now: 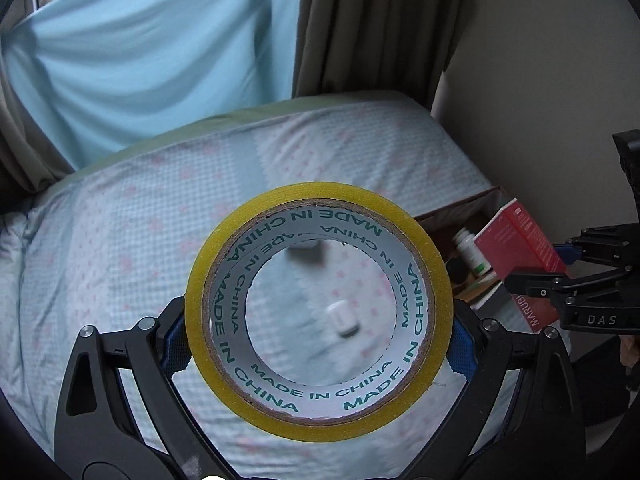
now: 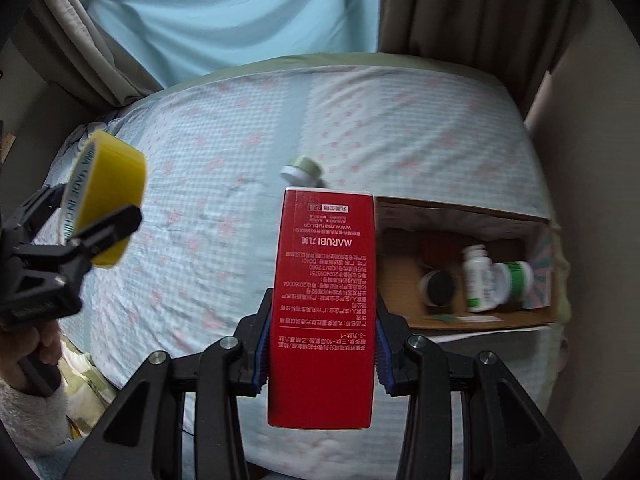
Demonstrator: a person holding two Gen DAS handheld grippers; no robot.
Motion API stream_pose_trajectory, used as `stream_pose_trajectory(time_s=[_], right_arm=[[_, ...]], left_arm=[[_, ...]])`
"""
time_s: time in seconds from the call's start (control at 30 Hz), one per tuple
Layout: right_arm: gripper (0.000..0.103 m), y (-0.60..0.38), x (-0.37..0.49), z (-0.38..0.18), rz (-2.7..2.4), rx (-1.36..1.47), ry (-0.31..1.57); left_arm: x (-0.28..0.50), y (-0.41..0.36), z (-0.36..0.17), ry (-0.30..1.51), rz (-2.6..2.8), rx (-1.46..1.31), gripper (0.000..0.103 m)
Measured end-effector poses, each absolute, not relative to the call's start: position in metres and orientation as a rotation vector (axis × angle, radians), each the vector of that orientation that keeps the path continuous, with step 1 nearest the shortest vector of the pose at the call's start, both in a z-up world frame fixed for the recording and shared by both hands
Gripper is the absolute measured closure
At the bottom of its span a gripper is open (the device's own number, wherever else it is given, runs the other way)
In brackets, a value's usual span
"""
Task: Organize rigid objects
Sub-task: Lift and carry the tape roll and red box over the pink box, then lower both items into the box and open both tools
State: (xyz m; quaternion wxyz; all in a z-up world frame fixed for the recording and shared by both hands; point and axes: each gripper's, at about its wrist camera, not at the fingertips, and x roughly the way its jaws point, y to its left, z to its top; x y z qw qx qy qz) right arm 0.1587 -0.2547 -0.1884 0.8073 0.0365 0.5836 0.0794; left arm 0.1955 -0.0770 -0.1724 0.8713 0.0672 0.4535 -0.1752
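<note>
Blue-padded fingers [image 1: 176,344] of the left gripper [image 1: 320,346] clamp the outer rim of a yellow roll of adhesive tape [image 1: 318,420] with a white "MADE IN CHINA" cardboard core, held face-on to the camera above the bed; the jaws stand wide, filled by the roll. In the right wrist view, the right gripper [image 2: 320,354] pinches a tall red cardboard box [image 2: 324,280] printed "MARUBI" between its own blue pads [image 2: 261,360], narrow jaws pressed against both long sides, the box upright and raised over the near edge of the bed. Through the tape's core a small white capsule-shaped object [image 1: 343,318] lies on the pale blue checked bedsheet with pink flowers [image 1: 120,240]. Farther on, a green-and-white round jar [image 2: 301,171] lies tipped on the sheet just beyond the box's top. To the right, an open brown cardboard box [image 2: 460,206] sits at the bed's edge, holding a white pill bottle with a green label [image 2: 478,276], a second green-banded bottle [image 2: 516,276] lying beside it, and a round black-topped jar [image 2: 438,286]. Beyond the bed hang a light blue cloth [image 1: 160,60] and grey-brown curtains [image 1: 380,28].
</note>
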Motion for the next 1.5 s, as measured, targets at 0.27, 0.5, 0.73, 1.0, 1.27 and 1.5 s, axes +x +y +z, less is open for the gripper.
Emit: stream_pose_trajectory(time_s=[0.27,0.5,0.73,1.0,1.27,1.5], right_arm=[[0.065,-0.354,0.158,-0.19,0.145,0.007,1.25],[0.065,-0.425,0.186,-0.225,0.168,-0.008,1.307],[0.065,-0.472,0.226,-0.281,0.19,0.034,1.391],[0.064,-0.517,0.253,-0.341,0.14,0.311,1.509],[0.064,-0.501,0.259,-0.363,0.177,0.269,1.497],[0.065,-0.467,0.259,-0.38,0.303,0.254,1.475]], left_arm=[[0.19,-0.182,-0.187,0.984,-0.394,0.15,0.006],[0.203,-0.252,-0.232,1.088,-0.38,0.16,0.006],[0.226,-0.297,-0.292,1.231,-0.328,0.164,0.006],[0.257,-0.32,-0.366,1.375,-0.278,0.191,0.006],[0.261,-0.328,-0.414,1.462,-0.255,0.248,0.006],[0.259,-0.333,-0.43,1.475,-0.26,0.288,0.006]])
